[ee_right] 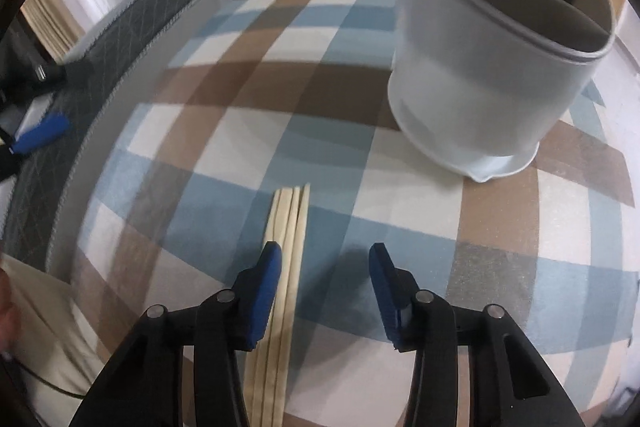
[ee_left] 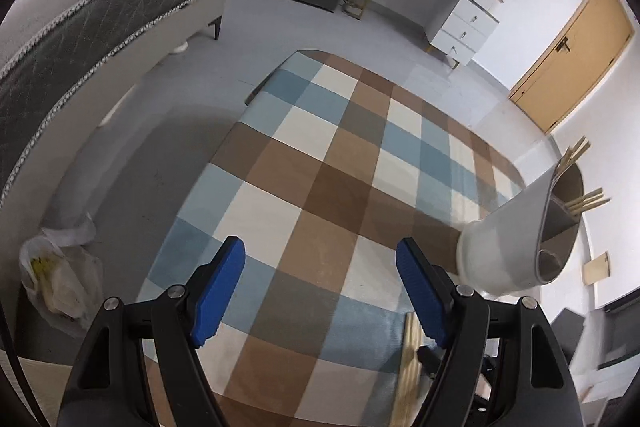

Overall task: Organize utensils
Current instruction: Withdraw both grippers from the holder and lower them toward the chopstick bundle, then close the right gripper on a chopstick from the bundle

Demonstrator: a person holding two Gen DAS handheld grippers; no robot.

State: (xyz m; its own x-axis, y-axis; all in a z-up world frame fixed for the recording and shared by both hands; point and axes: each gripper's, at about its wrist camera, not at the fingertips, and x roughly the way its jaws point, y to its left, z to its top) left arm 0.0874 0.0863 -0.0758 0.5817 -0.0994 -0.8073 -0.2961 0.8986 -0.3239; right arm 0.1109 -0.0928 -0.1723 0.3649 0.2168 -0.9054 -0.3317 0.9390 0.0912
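While the right gripper [ee_right: 324,263] is held with fingers apart above loose chopsticks [ee_right: 286,247] near the holder [ee_right: 480,87], pickup is judged pending; centring is required. The left gripper [ee_left: 320,263] is likewise spread, empty.

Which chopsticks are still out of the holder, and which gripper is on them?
The bundle of chopsticks lying flat on the checked cloth, under the open right gripper. The others stand inside the white holder.
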